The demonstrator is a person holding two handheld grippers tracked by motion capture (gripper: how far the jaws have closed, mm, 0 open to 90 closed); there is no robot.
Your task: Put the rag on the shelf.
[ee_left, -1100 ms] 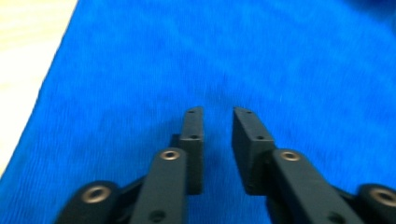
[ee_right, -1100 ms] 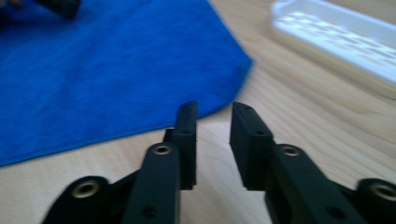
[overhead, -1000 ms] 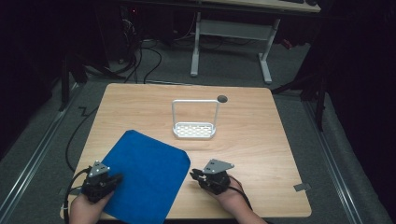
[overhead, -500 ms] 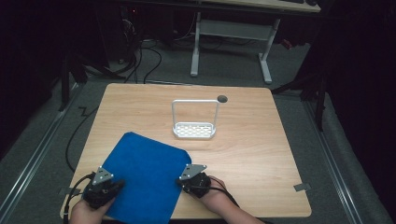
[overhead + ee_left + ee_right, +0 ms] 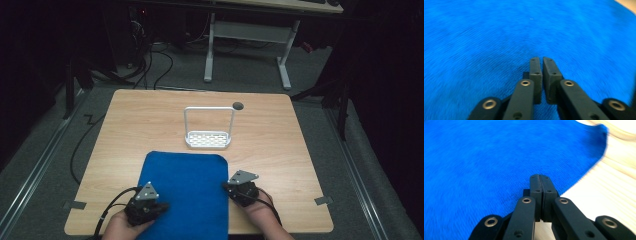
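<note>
Gripping status, right gripper (image 5: 540, 178): jaws pressed fully together at the near right edge of the blue cloth (image 5: 186, 190); whether a fold of cloth is pinched between them is hidden, looks likely.
Left gripper (image 5: 541, 61): jaws have just been opening a little, a thin slit stands between the pads; they sit on or just over the cloth surface, and no fabric shows in the gap.
Hands: both come in from the bottom of the high view, left gripper (image 5: 146, 206) at the cloth's near left corner, right gripper (image 5: 242, 187) at its right edge.
Cloth place: flat on the wooden table (image 5: 125, 125), near side, squared to the table edge, its near edge hanging at or over the table's front.
Beyond: white wire rack (image 5: 209, 131) stands upright just past the cloth's far edge, not touching.
Risk 1: left side slips free as the jaws loosen, so a pull by the right alone skews or bunches the cloth.
Risk 2: right pinch catches only a thin bit of edge; a quick drag could pull it out.
Risk 3: pushing the cloth forward could nudge the rack, which looks light and tippy.
Risk 4: the cloth sliding off the front edge if both let go.
</note>
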